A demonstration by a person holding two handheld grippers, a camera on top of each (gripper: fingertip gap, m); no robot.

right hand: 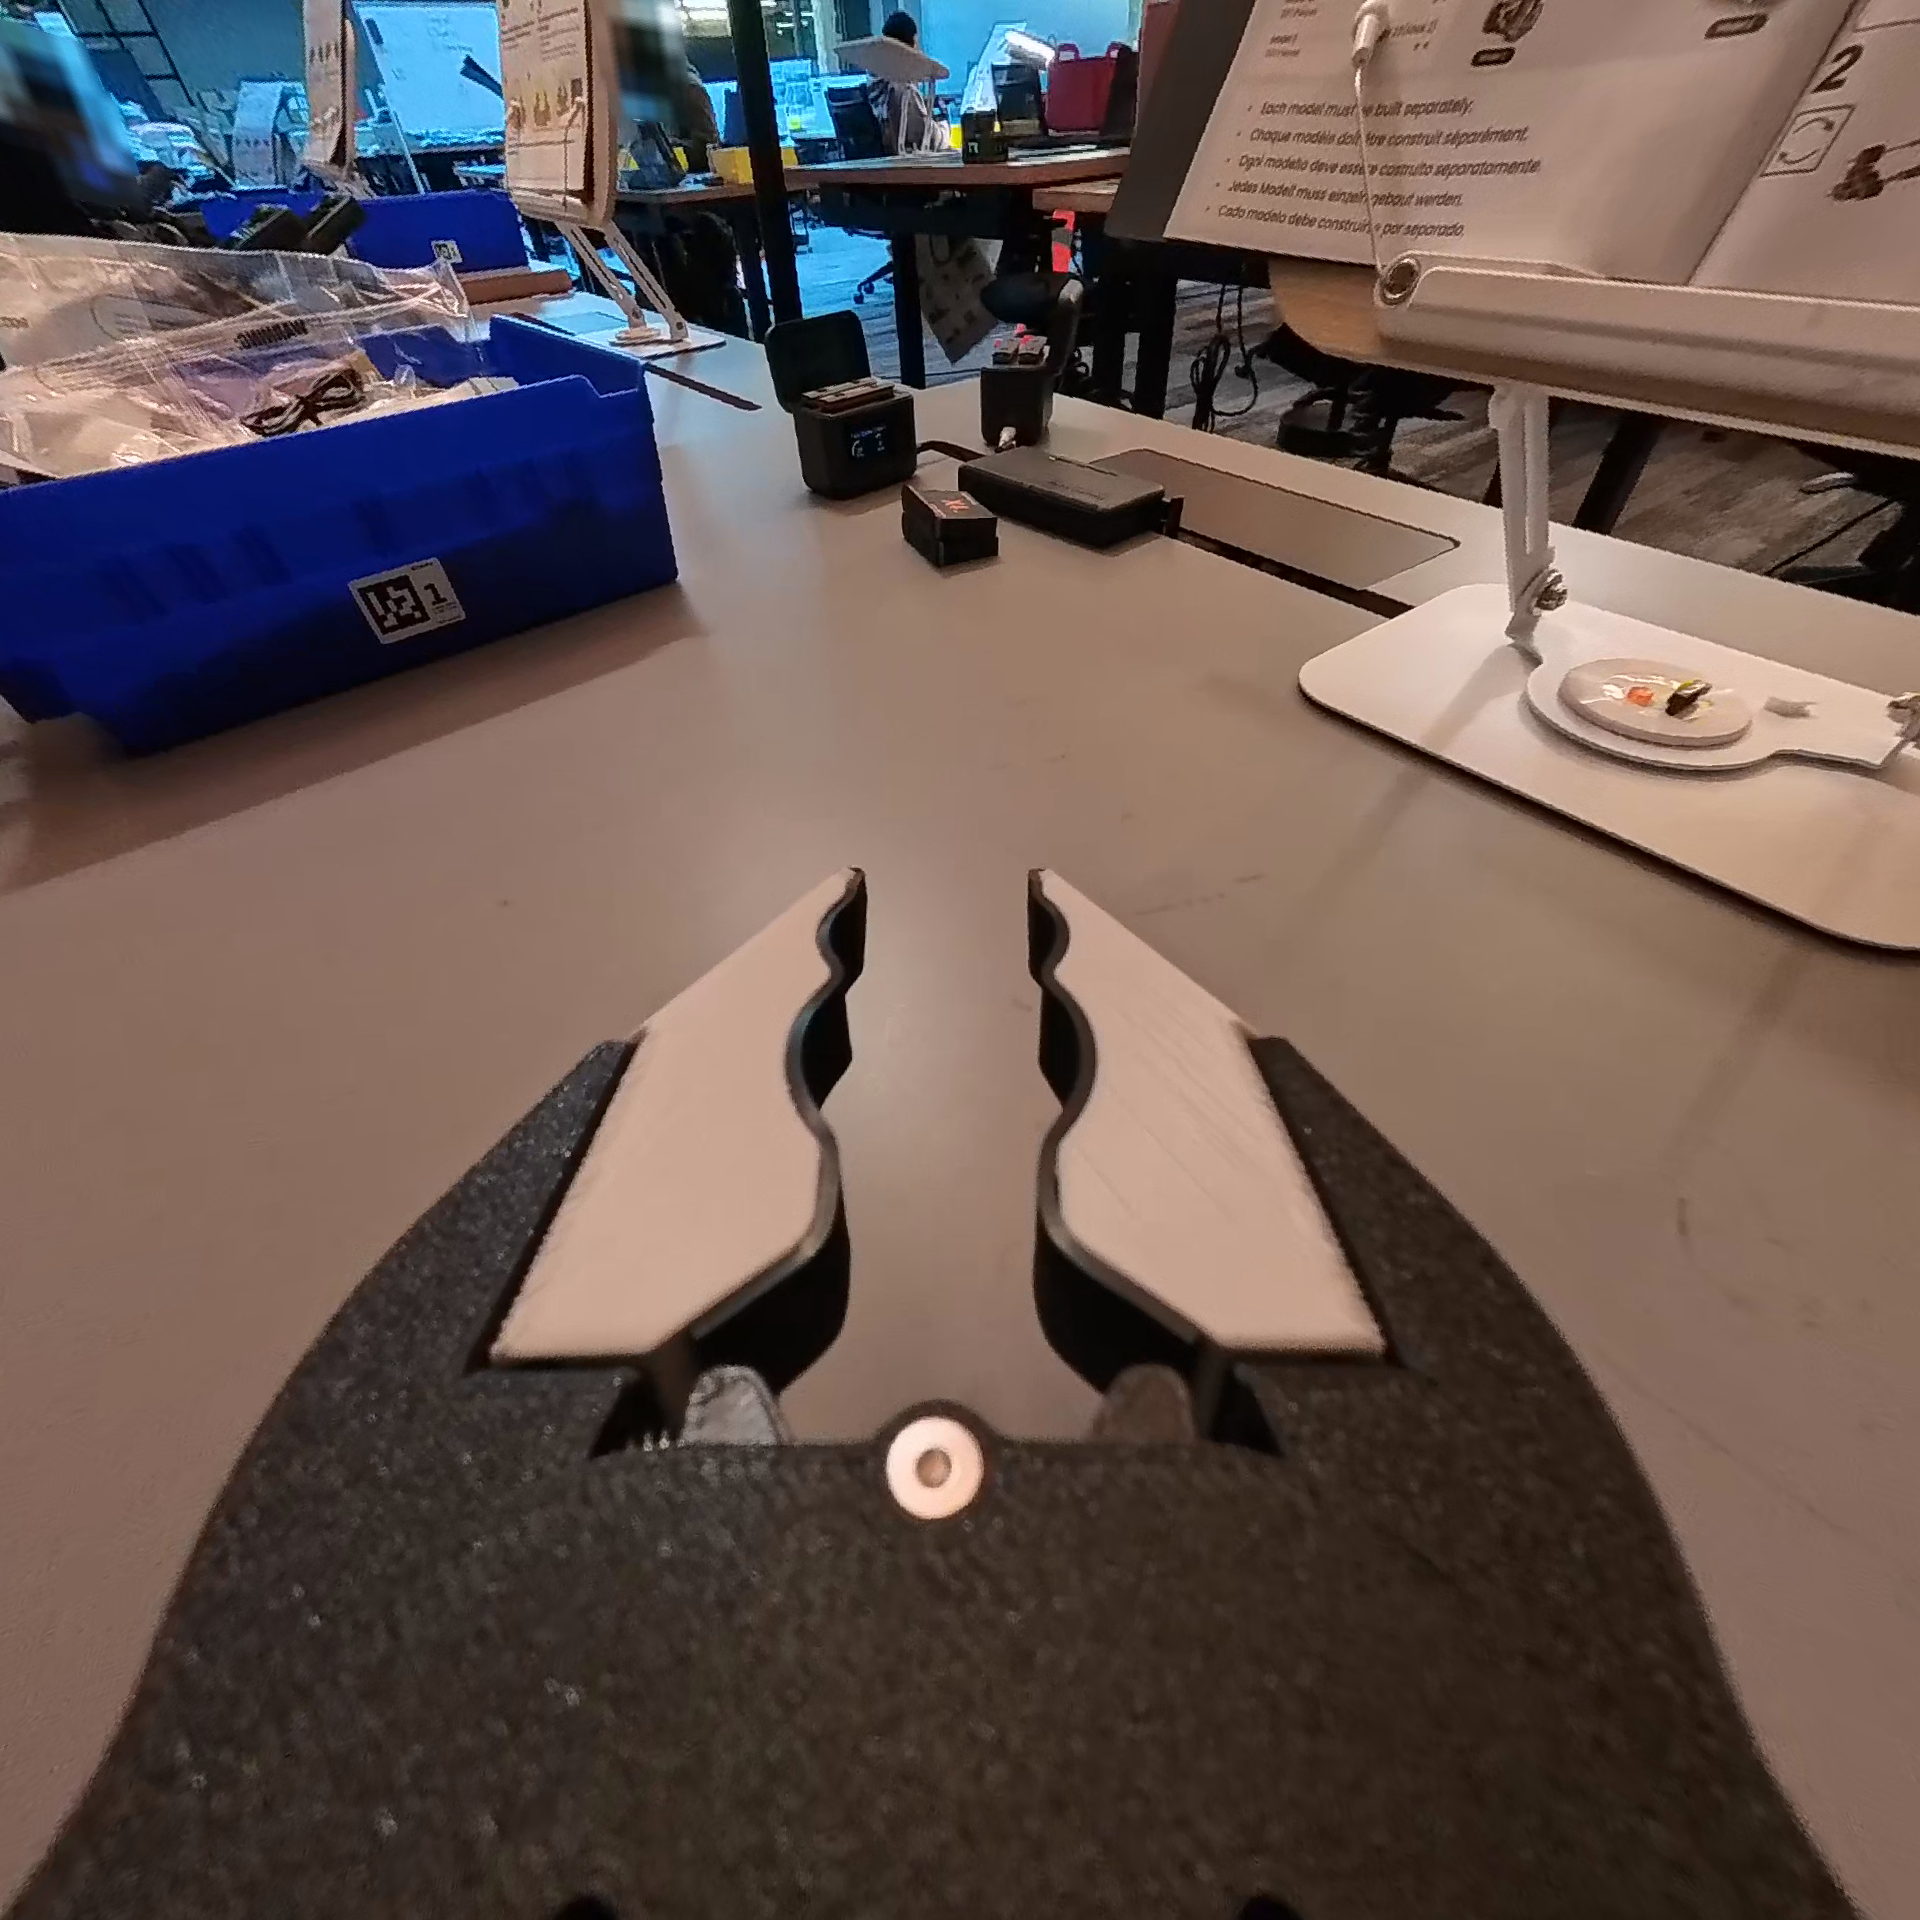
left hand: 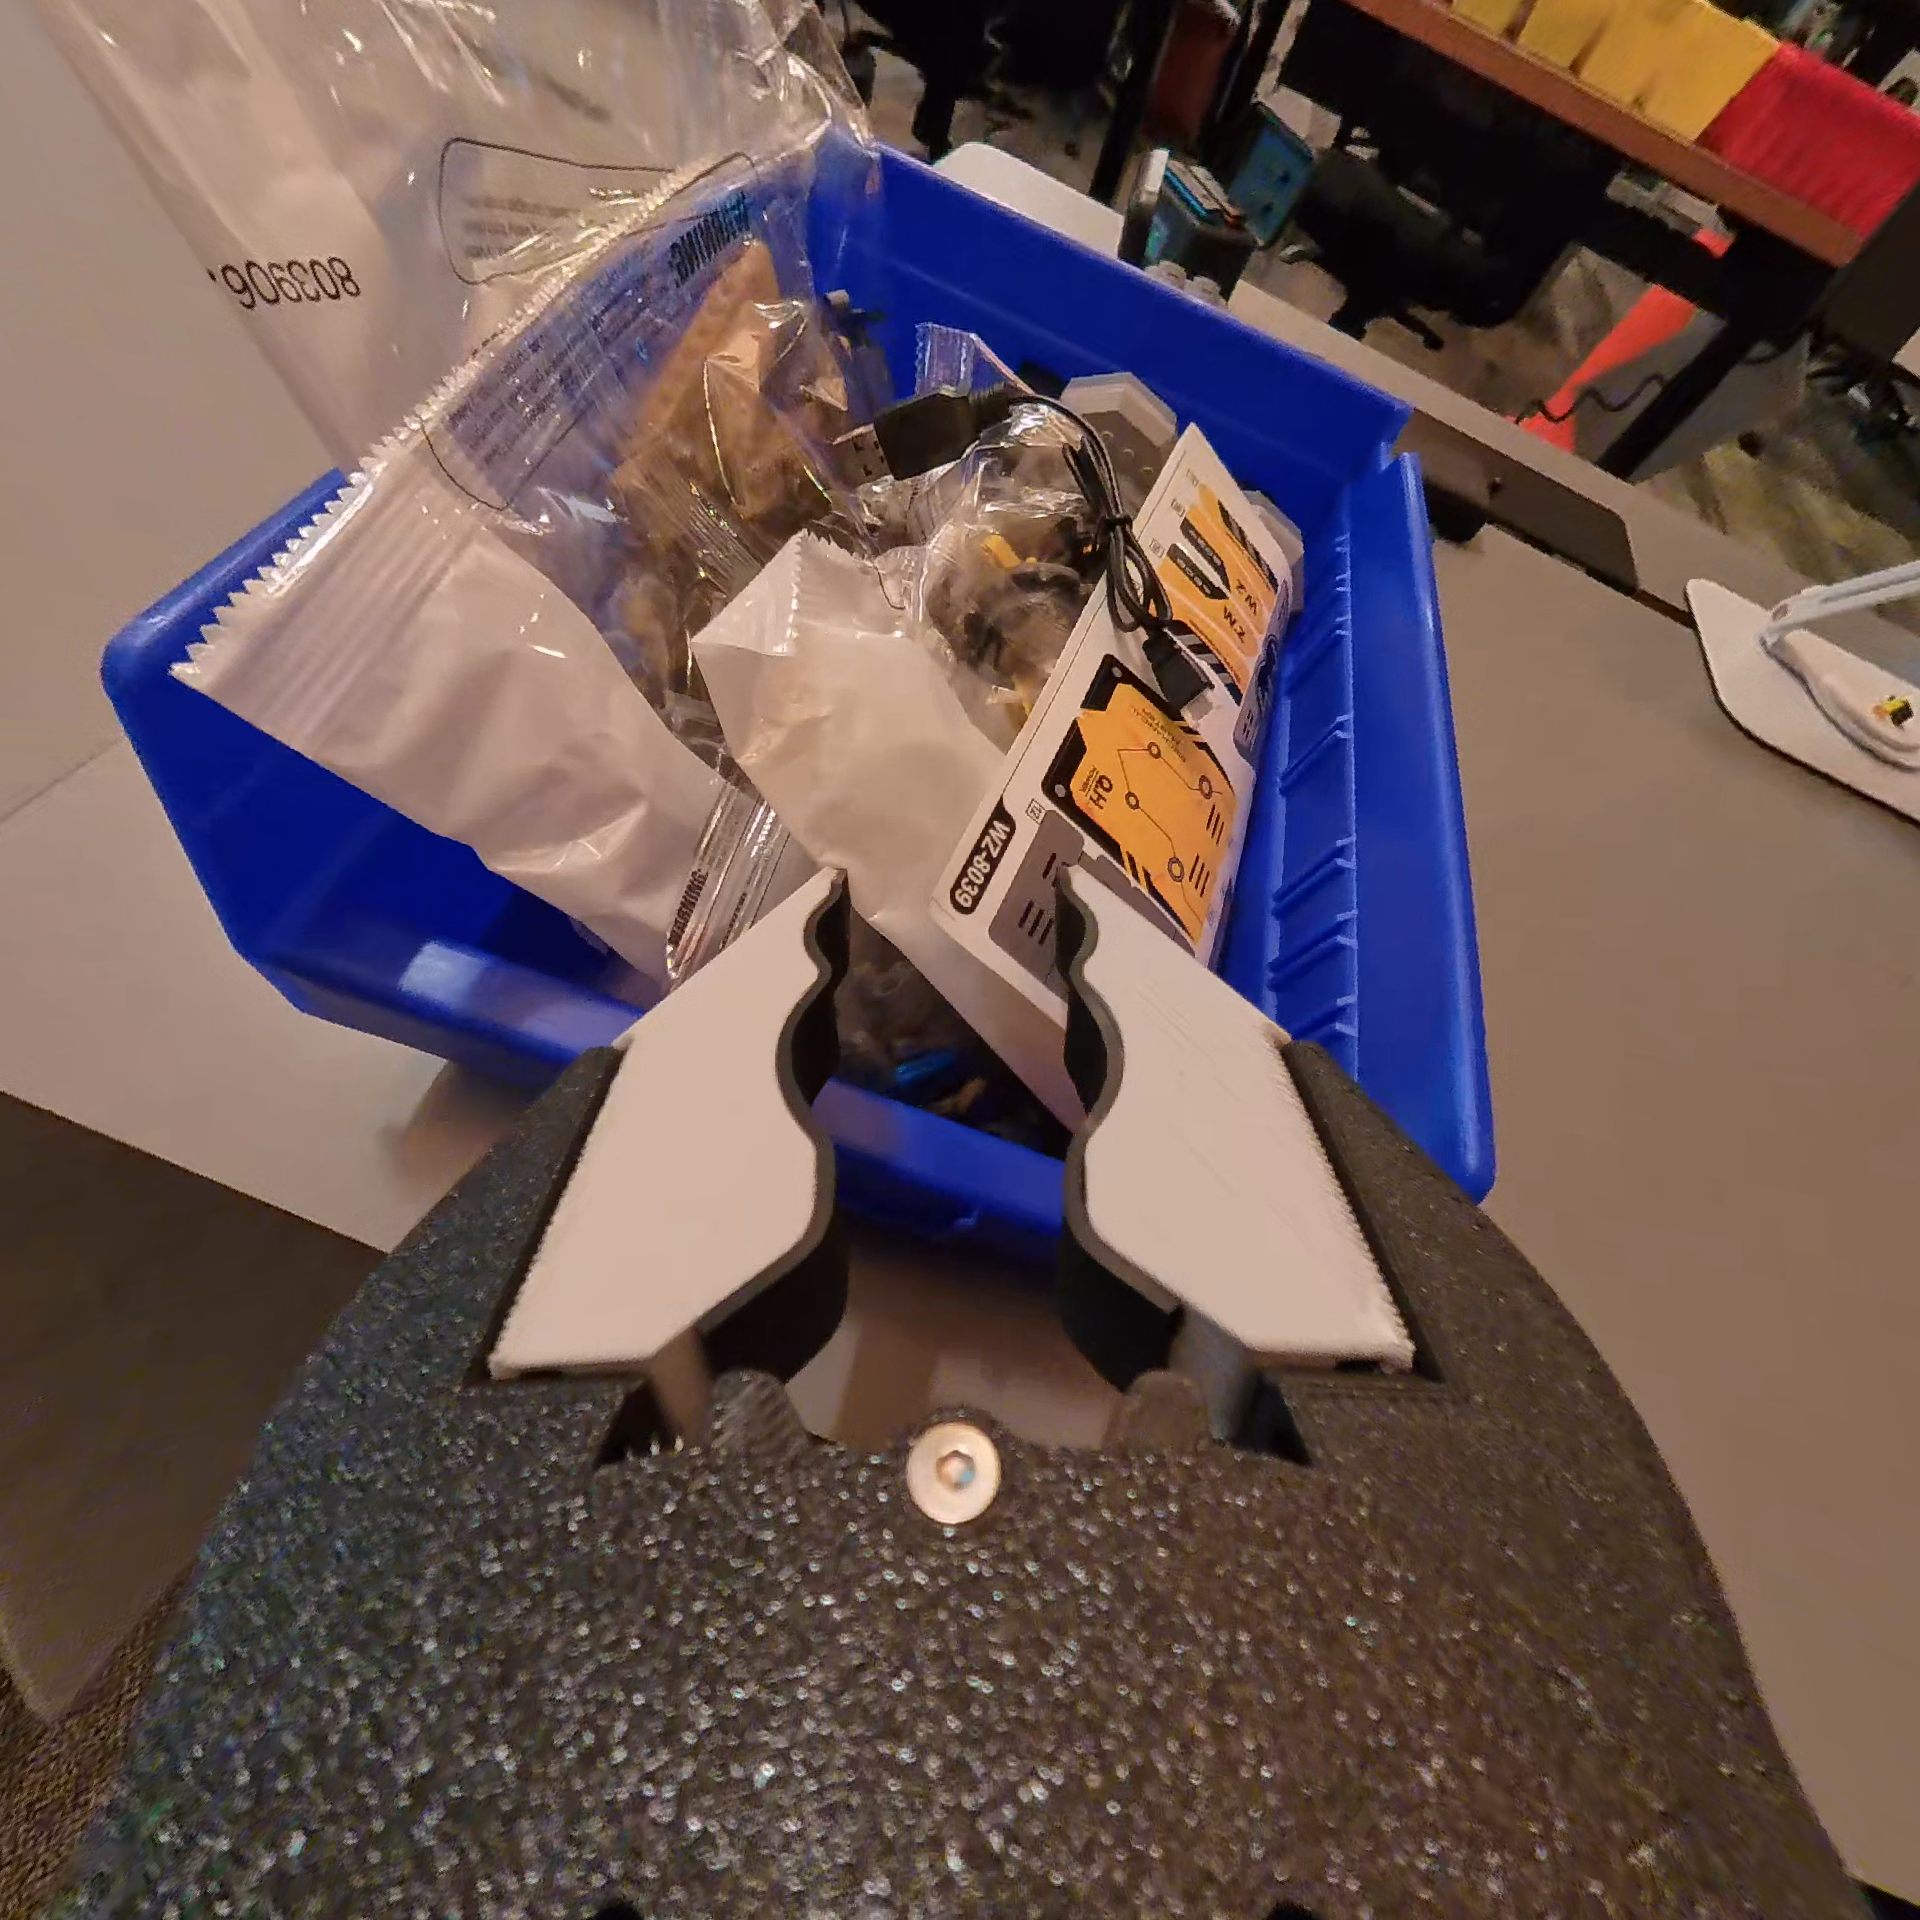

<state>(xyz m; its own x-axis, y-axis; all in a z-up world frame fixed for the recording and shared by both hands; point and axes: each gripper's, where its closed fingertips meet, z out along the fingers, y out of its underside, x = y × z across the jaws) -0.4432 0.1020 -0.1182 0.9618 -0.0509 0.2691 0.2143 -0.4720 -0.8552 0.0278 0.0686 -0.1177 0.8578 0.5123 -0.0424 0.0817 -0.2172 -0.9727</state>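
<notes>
My left gripper [left hand: 951, 883] is open and hangs over the near end of a blue plastic bin [left hand: 1361, 790]. Its fingertips straddle the corner of a white bag [left hand: 862, 727], beside a yellow-and-white sticker sheet [left hand: 1132, 769]. The bin also holds a bigger white bag [left hand: 468, 717], clear bags of small parts [left hand: 686, 436] and a black cable [left hand: 1101, 499]. My right gripper [right hand: 945, 883] is open and empty, low over the bare grey table [right hand: 935, 717]. The same blue bin [right hand: 312, 551] stands at its far left.
A white stand base [right hand: 1621, 769] with a small dish of tiny parts [right hand: 1642, 701] sits at the right, holding an open instruction booklet [right hand: 1475, 114] above. Black chargers and a power brick [right hand: 1060, 488] lie at the table's far side. A large clear bag [left hand: 343, 156] leans behind the bin. There is about 50 cm between the tips of the two grippers.
</notes>
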